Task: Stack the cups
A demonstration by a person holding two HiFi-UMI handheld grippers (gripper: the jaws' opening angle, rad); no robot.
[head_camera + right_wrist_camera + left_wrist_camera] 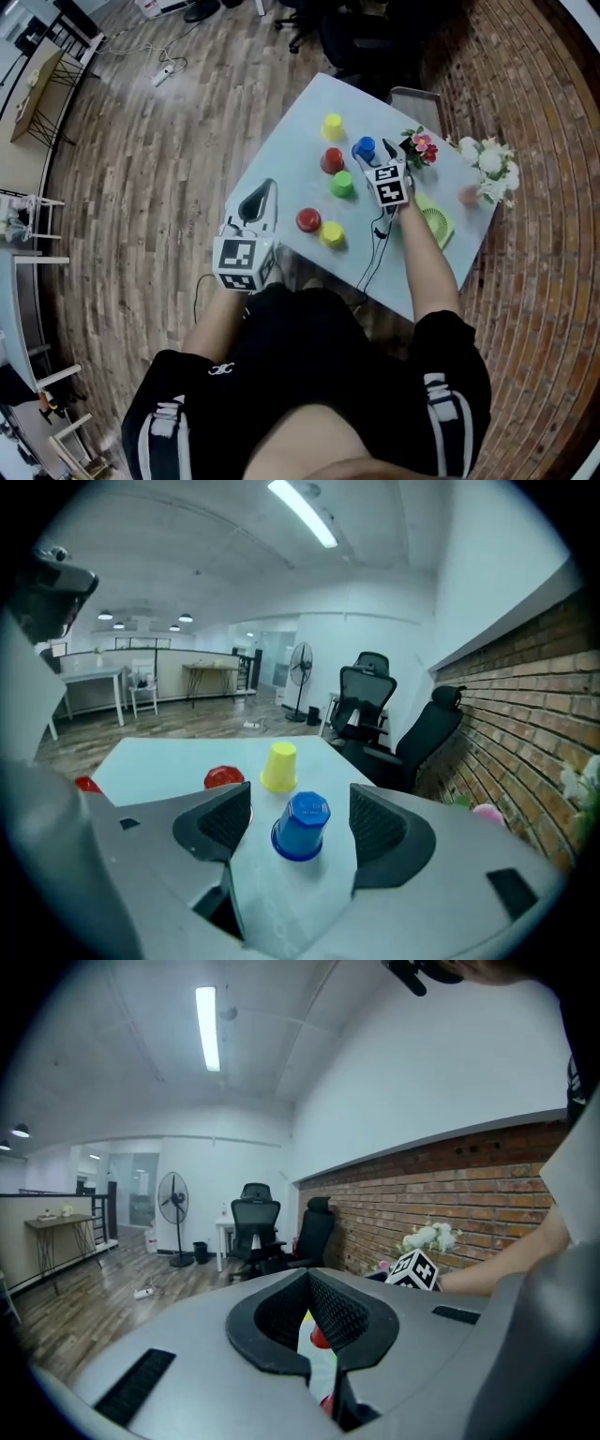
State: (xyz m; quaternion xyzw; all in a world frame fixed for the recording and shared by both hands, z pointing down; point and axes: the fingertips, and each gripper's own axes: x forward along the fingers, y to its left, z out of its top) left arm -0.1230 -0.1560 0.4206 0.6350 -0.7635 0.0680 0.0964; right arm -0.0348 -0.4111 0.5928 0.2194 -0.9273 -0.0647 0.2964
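Several upturned cups stand on the pale table (281,141): a yellow cup (332,126), a red cup (332,160), a blue cup (365,149), a green cup (342,184), then a second red cup (308,220) and a second yellow cup (331,234) nearer me. My right gripper (382,153) is open beside the blue cup. In the right gripper view the blue cup (301,825) stands between the spread jaws of that gripper (300,803), and neither pad touches it. My left gripper (259,200) hovers at the table's left edge, shut and holding nothing (307,1279).
Pink flowers (420,147) and white flowers (489,164) stand at the table's far right, close to my right gripper. A round green object (435,223) lies under my right forearm. Black office chairs (356,37) stand beyond the table. A cable (375,258) trails from the right gripper.
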